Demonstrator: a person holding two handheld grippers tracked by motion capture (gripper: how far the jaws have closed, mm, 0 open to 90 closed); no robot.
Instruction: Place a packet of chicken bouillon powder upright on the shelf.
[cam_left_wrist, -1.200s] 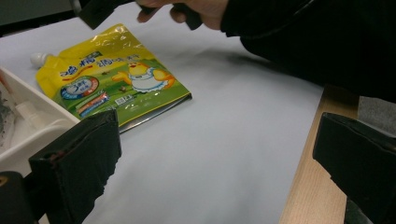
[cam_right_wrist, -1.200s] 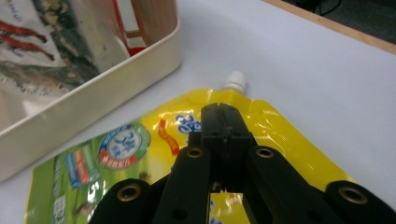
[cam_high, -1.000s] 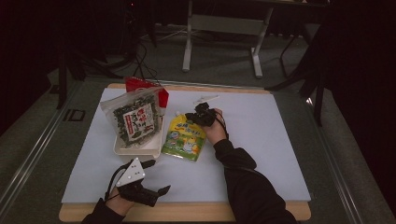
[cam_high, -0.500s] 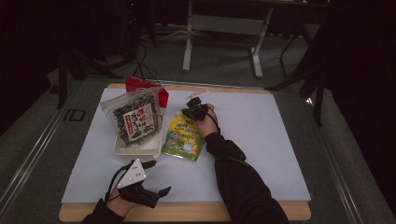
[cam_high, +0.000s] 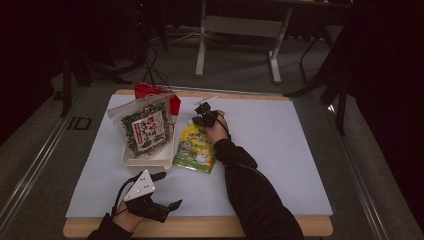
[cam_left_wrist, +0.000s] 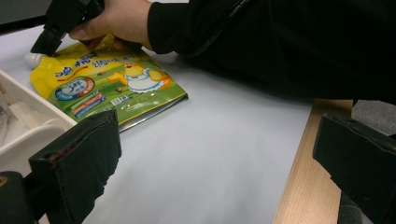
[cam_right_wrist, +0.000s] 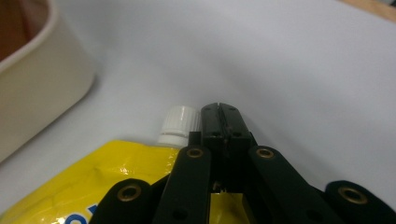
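The yellow and green spouted drink pouch lies flat on the white sheet that covers the wooden surface, just right of the shallow cream tray, with its white screw cap pointing away from us. In the high view we hold our right gripper at the far end of the pouch, our right hand resting over the pouch's top edge. In the right gripper view its black jaws are pressed together with nothing visible between them, their tips just beside the cap on its right; we cannot tell whether they touch it. The yellow top edge of the pouch lies directly under the jaw linkage there, and the rim of the cream tray rises at the left.

Our left gripper rests near the front edge of the surface, well apart from the pouch, its grey three-cornered plate facing up. In the left gripper view its jaws stand wide apart and hold nothing; between them we see bare white sheet, the lower corner of the pouch, and our dark right sleeve across the top.

A clear packet of dark seaweed with a red and white label leans in the tray, tilted up at its far end. Behind it sits a red packet, partly hidden.
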